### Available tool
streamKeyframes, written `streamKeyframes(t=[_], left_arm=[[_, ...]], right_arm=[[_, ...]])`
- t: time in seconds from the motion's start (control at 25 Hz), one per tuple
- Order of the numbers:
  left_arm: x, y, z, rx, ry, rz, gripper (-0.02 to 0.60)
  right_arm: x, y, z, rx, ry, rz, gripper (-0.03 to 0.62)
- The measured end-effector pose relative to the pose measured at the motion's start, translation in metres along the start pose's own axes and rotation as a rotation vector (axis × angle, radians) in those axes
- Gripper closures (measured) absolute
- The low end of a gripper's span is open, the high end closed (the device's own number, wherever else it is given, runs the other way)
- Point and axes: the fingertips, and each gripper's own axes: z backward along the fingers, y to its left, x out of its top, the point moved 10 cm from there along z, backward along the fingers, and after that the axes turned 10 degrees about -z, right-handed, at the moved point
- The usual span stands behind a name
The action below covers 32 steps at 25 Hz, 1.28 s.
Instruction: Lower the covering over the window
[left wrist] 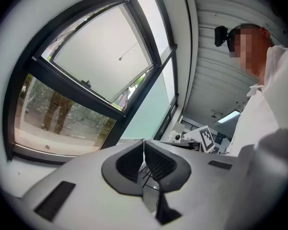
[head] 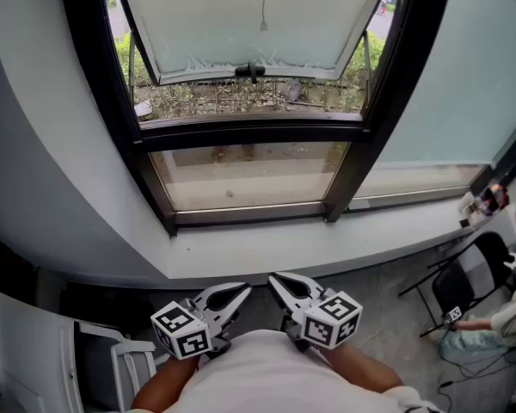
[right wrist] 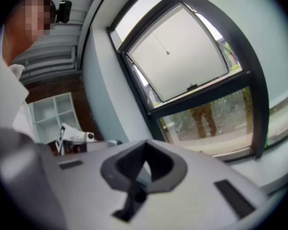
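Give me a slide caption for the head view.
Shut, empty grey left tool and right tool hover below the black-framed window, its pull cord hanging untouched.

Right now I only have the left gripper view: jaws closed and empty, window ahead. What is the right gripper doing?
Observer: The right gripper is shut as well, with nothing between its jaws.
Operator: How far forward are we?
Observer: In the head view the left gripper and the right one are held close to the person's body, short of the sill and touching nothing.
Operator: Anything beside us low down?
Observer: A white chair stands on the left side, close to the left gripper's arm.
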Motion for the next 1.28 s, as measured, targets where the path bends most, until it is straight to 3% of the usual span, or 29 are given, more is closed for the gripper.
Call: streamKeyframes(t=[0.32, 0.92, 1.28], left_arm=[[0.005, -0.004, 0.003, -0.036, 0.004, -0.027, 0.557], [0.011, 0.023, 0.049, 0.066, 0.005, -0.087, 0.555], [0.006, 0.037, 0.074, 0.041, 0.033, -0.070, 0.555]], right_arm=[[-0.003, 0.004, 0.001, -0.020, 0.010, -0.009, 0.571], [-0.010, 0.008, -0.014, -0.130, -0.013, -0.010, 0.569], [-0.020, 0.013, -0.034, -0.190, -0.039, -0.020, 0.568]])
